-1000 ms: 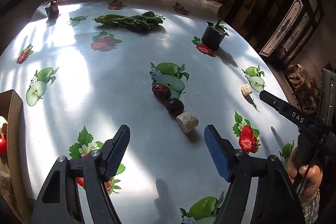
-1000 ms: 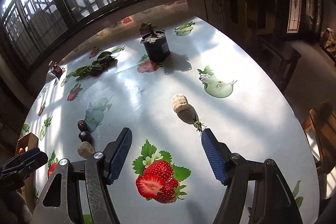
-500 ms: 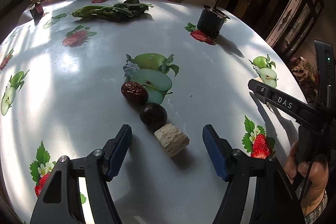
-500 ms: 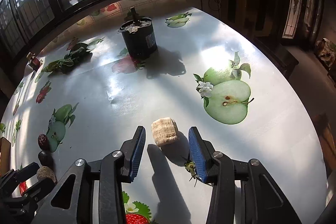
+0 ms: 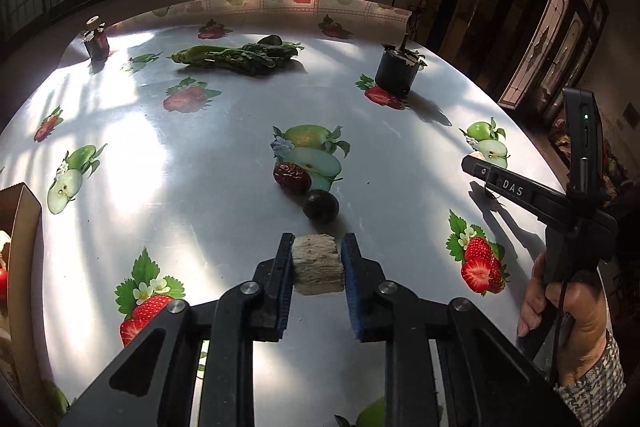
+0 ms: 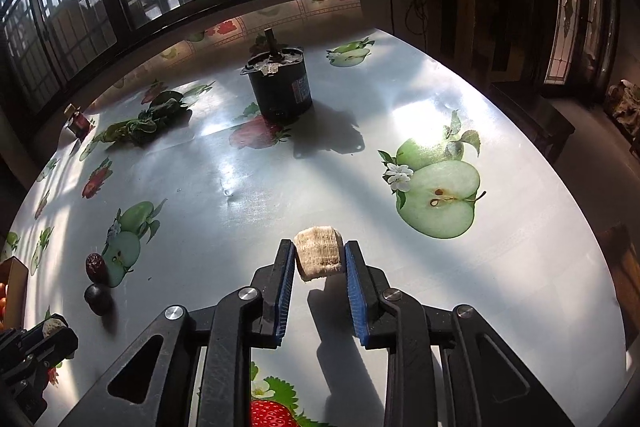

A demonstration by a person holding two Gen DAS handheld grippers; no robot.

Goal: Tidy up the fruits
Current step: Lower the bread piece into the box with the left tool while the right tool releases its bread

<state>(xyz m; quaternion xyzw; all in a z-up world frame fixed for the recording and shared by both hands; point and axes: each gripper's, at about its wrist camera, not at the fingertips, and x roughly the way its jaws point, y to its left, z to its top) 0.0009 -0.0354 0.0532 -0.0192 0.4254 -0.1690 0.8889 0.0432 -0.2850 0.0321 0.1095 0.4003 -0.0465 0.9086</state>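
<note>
My left tongs [image 5: 317, 265] are clamped on a pale, fibrous cylinder chunk [image 5: 318, 269], both blue pads pressed flat against its sides, the piece low over the counter [image 5: 208, 187] with its fruit-print cover. Just beyond that chunk I see a dark round fruit [image 5: 320, 206], and touching it farther out a wrinkled red date [image 5: 292, 177], which lies on the edge of a printed green apple. My right tongs [image 6: 318, 263] are likewise closed on a second pale chunk [image 6: 319, 258], gripped near the finger ends; it is tilted a little and its shadow falls on the counter below, though I cannot tell whether it is clear of the surface. From the left camera I can see the right tongs at the far right, held by a hand [image 5: 568, 311] in a patterned sleeve. A cardboard box [image 5: 18, 251] sits at the left edge with something red inside, hard to make out. Far across the counter lie a bunch of leafy greens [image 5: 240, 57], a small dark bottle [image 5: 96, 41] at the left corner, and a black cylindrical can [image 6: 280, 87] with a stick standing out of its top, casting a long shadow toward the right.
</note>
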